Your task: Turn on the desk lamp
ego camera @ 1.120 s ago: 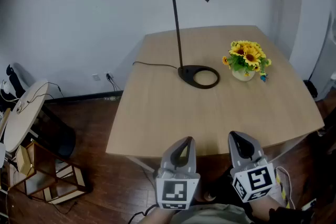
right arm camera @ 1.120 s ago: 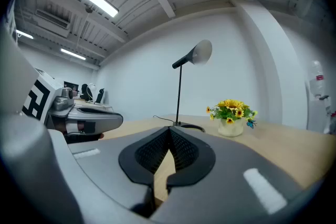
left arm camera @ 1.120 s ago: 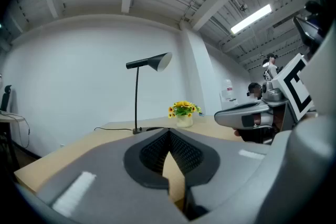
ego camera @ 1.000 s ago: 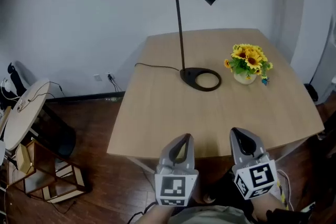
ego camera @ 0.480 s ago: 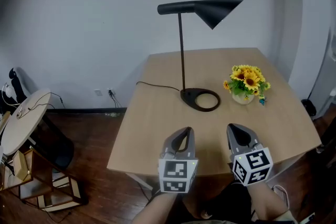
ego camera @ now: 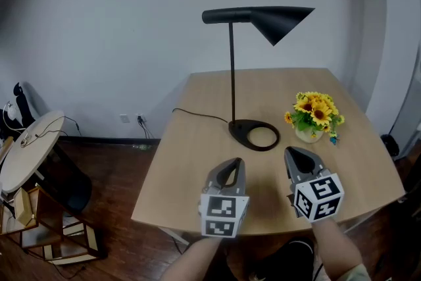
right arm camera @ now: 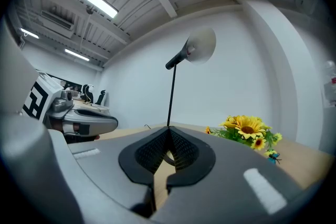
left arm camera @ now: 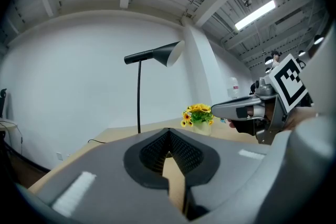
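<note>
Holding my left tool [ego camera: 229, 166] and right tool [ego camera: 295, 156] pinched together and empty, I'd steer the right one past the flowers [ego camera: 314, 110] toward the lamp [ego camera: 281, 22] at centre frame, then search it for whatever turns it on.

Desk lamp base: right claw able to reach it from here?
Probably yes. The right claw is shut and empty, hovering over the near edge of the table, with bare wood between it and the desk lamp base. The sunflower pot stands off to the right, clear of that path.
</note>
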The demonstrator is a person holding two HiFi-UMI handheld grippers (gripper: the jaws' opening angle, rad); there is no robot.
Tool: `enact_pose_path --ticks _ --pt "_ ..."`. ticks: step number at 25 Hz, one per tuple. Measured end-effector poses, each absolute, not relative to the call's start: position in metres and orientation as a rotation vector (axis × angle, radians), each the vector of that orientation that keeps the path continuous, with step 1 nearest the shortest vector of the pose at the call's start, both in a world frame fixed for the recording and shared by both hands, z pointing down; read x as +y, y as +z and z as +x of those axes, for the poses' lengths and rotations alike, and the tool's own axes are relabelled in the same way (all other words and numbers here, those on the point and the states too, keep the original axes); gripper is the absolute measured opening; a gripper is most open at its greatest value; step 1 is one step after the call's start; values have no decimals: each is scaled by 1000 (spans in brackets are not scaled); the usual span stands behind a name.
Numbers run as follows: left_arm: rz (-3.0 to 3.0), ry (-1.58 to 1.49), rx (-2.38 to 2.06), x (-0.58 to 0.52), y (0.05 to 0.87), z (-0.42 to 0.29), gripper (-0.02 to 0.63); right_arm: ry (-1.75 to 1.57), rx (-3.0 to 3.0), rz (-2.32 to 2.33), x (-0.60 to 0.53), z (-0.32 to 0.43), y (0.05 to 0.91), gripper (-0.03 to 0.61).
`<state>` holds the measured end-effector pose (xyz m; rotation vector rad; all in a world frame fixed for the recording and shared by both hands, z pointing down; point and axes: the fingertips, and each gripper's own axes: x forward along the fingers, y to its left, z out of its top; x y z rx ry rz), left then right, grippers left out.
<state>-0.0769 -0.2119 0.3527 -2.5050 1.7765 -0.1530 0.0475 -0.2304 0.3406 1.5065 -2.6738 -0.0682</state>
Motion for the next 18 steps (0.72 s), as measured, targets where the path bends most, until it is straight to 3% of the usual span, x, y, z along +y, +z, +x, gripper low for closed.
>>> enact_pose_path --ticks 18 --pt "-2516 -197 1824 -317 373 -89 -2 -69 -2655 1475 -334 24 355 0"
